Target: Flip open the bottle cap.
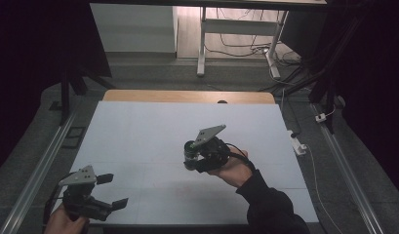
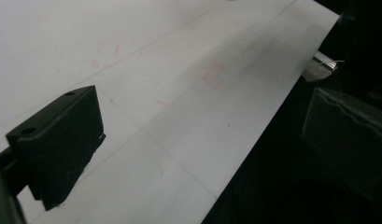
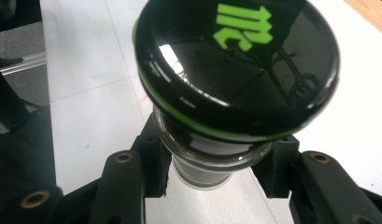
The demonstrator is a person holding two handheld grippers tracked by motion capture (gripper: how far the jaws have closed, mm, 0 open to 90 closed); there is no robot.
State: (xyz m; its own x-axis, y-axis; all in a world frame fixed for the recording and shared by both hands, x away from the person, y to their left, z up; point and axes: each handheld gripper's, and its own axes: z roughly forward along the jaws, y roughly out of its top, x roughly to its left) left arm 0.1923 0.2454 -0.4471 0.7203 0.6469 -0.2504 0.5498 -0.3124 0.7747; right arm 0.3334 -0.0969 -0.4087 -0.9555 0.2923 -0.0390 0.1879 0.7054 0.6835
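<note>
At the left, near the front edge of the white surface (image 1: 153, 126), the left gripper (image 1: 111, 191) is held by a hand (image 1: 60, 223) with its jaws wide apart and nothing between them. In the left gripper view one black jaw stands over the bare sheet and the other hangs past the edge of the surface, so this gripper seems to wait at the side, out of the way. More to the right, close to the middle of the surface, the right gripper (image 1: 189, 157) is closed on a jar (image 1: 190, 155). The right gripper view shows why the hold looks secure: the two pads (image 3: 156, 163) press on the glass neck of the jar (image 3: 212, 163) from both sides, just under the wide black lid (image 3: 240, 70), which has a green ring and green letters on top. The jar is tilted with the lid toward that camera, and I cannot tell if its bottom touches the surface or is a little above it. I think the grip below the lid stops the jar from slipping down.
</note>
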